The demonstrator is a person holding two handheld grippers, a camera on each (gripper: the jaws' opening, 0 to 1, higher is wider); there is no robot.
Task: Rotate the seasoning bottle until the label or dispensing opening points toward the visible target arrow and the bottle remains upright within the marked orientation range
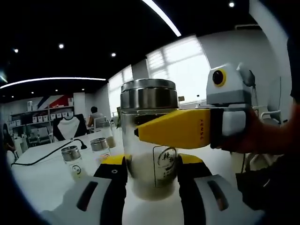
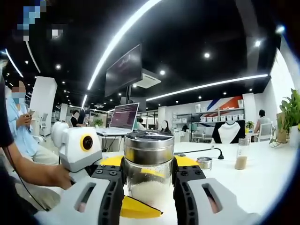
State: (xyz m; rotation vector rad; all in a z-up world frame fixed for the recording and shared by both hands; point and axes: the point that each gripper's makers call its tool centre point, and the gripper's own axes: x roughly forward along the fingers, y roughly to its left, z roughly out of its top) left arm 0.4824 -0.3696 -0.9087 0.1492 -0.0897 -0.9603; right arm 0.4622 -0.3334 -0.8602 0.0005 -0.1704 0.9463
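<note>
left gripper view: two claws pinch one seasoning bottle; two small jars beside.

Clear glass seasoning bottle with shiny brushed-metal lid, glossy white table, matt yellow-black plastic gripper

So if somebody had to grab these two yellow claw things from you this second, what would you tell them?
Left gripper: shut on the seasoning bottle low down, by its label.
Right gripper: shut on the same bottle just under its metal lid.
The bottle stands upright on the white table, powder inside.
Done: both grips.
Left: the turn; I can see no target arrow, so find it first.
</note>
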